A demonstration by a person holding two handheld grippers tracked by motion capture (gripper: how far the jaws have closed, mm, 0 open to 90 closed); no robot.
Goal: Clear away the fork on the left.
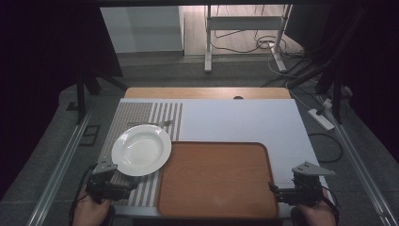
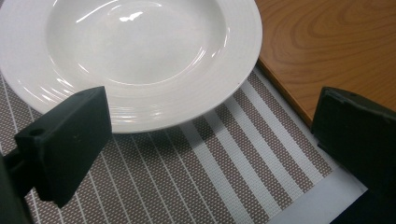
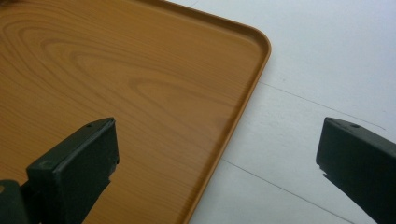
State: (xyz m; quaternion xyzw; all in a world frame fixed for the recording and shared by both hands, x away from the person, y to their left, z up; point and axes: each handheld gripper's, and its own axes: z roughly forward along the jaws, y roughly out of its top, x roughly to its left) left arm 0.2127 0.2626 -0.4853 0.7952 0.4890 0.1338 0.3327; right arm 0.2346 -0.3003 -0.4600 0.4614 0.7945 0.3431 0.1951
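Observation:
A white deep plate (image 1: 141, 149) (image 2: 140, 56) rests on a brown-and-white striped placemat (image 1: 141, 111) (image 2: 210, 172) at the left of the table. Behind the plate lies a metal fork (image 1: 151, 124). An empty wooden tray (image 1: 216, 179) (image 3: 130, 84) sits at the front centre, and its edge overlaps the placemat. My left gripper (image 1: 117, 181) (image 2: 210, 116) is open just short of the plate's near rim, holding nothing. My right gripper (image 1: 286, 189) (image 3: 219, 135) is open, and the tray's right rim (image 3: 247, 93) runs between its jaws without touching them.
A white cover (image 1: 244, 120) (image 3: 327, 70) spreads over the table behind and to the right of the tray. A strip of wooden tabletop (image 1: 207, 92) shows at the far edge. Beyond it on the floor are a metal stand (image 1: 244, 28), cables and a power strip (image 1: 321, 118).

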